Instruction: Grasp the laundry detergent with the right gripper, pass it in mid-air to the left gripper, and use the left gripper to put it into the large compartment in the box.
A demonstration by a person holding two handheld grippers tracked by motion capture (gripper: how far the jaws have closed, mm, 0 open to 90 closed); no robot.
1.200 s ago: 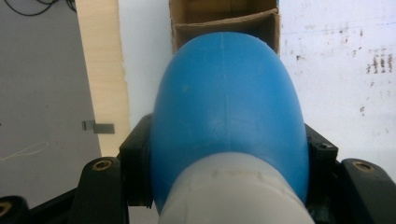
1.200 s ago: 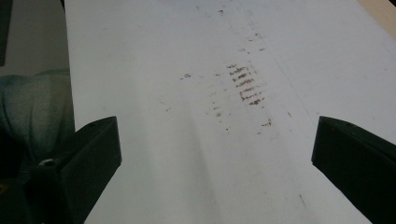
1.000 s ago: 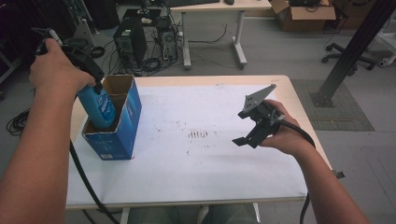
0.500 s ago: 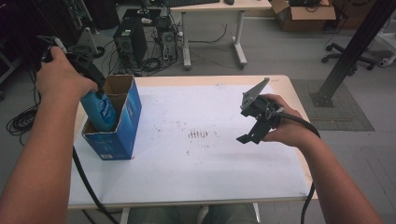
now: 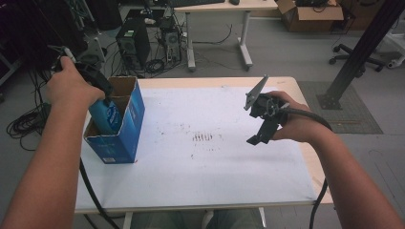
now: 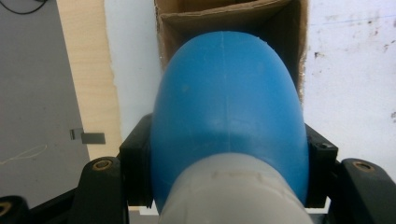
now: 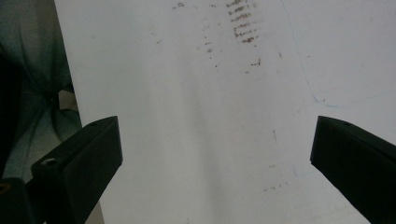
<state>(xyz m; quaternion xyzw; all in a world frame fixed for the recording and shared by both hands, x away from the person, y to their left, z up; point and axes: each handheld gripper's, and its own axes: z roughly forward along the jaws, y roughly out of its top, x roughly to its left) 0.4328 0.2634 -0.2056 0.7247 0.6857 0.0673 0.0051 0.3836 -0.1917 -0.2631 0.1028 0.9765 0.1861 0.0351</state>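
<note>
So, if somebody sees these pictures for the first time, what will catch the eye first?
Probably the rounded blue plastic bottle, clamped in the left gripper and going into the open blue cardboard box at the table's left edge. Next, the right gripper, jaws wide apart and holding nothing, held over the smudged white tabletop.

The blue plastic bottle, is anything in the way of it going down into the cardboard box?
Nothing visible blocks it. The blue plastic bottle, clamped in the left gripper, points into the open top of the blue cardboard box, and the brown inside seen past the bottle looks free.
</note>
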